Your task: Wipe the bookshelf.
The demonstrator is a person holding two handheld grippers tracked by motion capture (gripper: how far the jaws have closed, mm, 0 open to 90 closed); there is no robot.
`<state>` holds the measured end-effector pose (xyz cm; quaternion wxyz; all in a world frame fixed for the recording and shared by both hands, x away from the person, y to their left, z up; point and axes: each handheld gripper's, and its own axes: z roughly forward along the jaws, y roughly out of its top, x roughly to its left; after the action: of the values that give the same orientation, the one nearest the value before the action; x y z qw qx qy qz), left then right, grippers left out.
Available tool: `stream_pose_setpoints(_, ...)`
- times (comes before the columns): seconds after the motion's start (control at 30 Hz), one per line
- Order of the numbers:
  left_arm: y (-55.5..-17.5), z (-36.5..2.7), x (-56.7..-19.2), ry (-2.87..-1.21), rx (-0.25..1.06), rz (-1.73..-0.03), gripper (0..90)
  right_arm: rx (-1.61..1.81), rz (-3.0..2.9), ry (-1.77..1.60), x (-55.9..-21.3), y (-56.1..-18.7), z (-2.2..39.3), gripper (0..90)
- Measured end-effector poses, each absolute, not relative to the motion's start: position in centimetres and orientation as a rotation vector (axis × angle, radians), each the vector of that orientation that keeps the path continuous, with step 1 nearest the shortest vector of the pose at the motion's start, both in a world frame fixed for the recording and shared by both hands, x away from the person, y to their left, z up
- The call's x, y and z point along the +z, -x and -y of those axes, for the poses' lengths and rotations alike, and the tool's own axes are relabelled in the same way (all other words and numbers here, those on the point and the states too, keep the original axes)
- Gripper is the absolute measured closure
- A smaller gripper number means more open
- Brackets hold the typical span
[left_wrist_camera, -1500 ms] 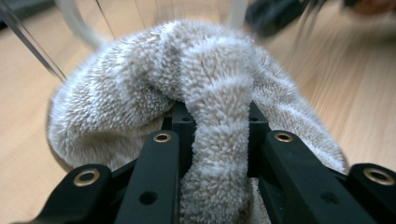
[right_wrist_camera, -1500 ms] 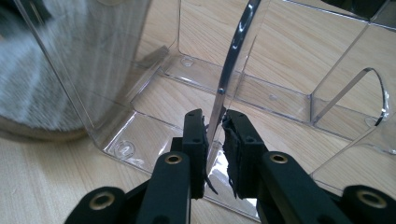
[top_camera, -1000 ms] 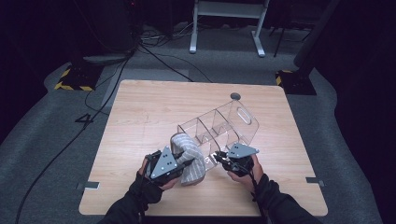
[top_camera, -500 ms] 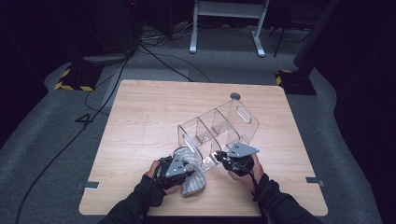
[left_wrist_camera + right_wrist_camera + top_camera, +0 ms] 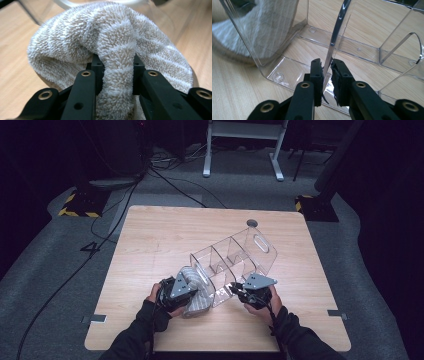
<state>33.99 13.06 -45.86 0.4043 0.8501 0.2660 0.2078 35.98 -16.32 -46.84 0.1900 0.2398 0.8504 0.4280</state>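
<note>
I see the wooden table [image 5: 150, 240] on grey carpet. My left gripper [image 5: 176, 292] clamps the striped towel [image 5: 117, 45] near the front edge; my right gripper [image 5: 252, 292] clamps the clear organizer [image 5: 232, 260] wall, compartments apparently empty.

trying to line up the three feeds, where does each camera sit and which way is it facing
High view: above the person's side, looking forward and down on the table; forearms and both tools show.
Left gripper view: rides the left tool, looking along its jaws at the towel.
Right gripper view: rides the right tool, facing the clear organizer.
All three share the towel and organizer.
</note>
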Motion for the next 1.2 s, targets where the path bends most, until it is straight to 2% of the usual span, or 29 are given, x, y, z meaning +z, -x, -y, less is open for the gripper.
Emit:
stream_pose_setpoints(0.23, -34.3, -14.2, -43.6, -1.989, 0.579, -0.728, 73.7, 1.203, -2.392, -0.668, -46.8, -35.8, 16.1, 78.8)
stream_pose_setpoints(0.43, -33.4, -14.1, -41.7, -1.884, 0.608, -0.69, 73.7, 1.203, -2.398, -0.664, -46.9, -35.8, 16.1, 78.5)
stream_pose_setpoints(0.57, -32.3, -13.6, -41.5, -1.863, 0.572, -0.635, 73.6, 1.203, -2.398, -0.662, -46.9, -35.8, 16.1, 78.4)
stream_pose_setpoints(0.8, -30.7, -12.2, -43.0, -1.931, 0.485, -0.531, 73.6, 1.197, -2.396, -0.668, -46.9, -35.8, 16.1, 78.7)
stream_pose_setpoints(0.93, -31.0, -11.8, -44.5, -2.002, 0.42, -0.539, 73.8, 1.199, -2.393, -0.674, -47.0, -35.8, 16.1, 79.0)
stream_pose_setpoints(1.03, -31.3, -11.0, -46.2, -2.121, 0.414, -0.53, 73.8, 1.195, -2.39, -0.676, -47.0, -35.9, 16.2, 79.1)
stream_pose_setpoints(1.2, -32.2, -11.0, -47.1, -2.197, 0.413, -0.545, 73.9, 1.193, -2.385, -0.685, -47.0, -36.0, 16.3, 79.6)
